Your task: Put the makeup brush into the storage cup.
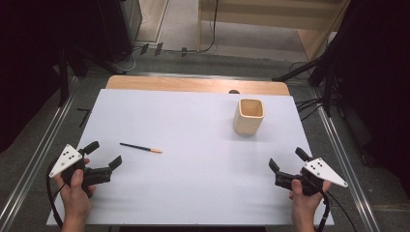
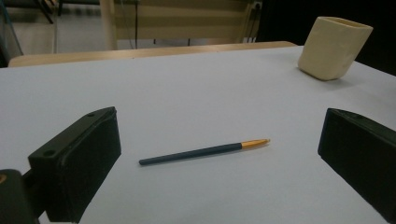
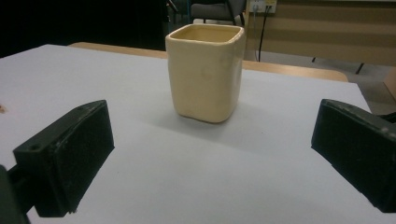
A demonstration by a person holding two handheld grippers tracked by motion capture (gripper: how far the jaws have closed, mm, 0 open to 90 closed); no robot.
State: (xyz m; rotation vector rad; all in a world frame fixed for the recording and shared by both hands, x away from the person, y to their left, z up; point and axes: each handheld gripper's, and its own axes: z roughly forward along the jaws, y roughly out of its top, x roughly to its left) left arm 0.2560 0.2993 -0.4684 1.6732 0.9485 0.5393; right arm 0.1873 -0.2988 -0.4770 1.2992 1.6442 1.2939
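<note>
At far left of the high view, L gripper [image 1: 103,154] sits low over the white table cover [image 1: 193,193], held in the person's left hand [image 1: 76,186], jaws spread wide, nothing btwn them. Just right of it & a bit farther up the table lies the pen [image 1: 140,148]: dark barrel, orange tip pointing right, flat on the cover, apart from the jaws. In the left gripper view the pen [image 2: 204,151] lies crosswise ahead of the two black jaws, untouched, w/ the cup [image 2: 334,47] far off at upper right.

Farther right, toward the back edge, the cream square-sided cup [image 1: 249,116] stands upright, mouth up, well apart from the pen & both grippers. In the right gripper view the cup [image 3: 205,70] stands straight ahead, beyond the jaws.

At far right, R gripper [image 1: 288,160] in the right hand [image 1: 304,198], also low near the front edge, jaws released wide, empty.
</note>
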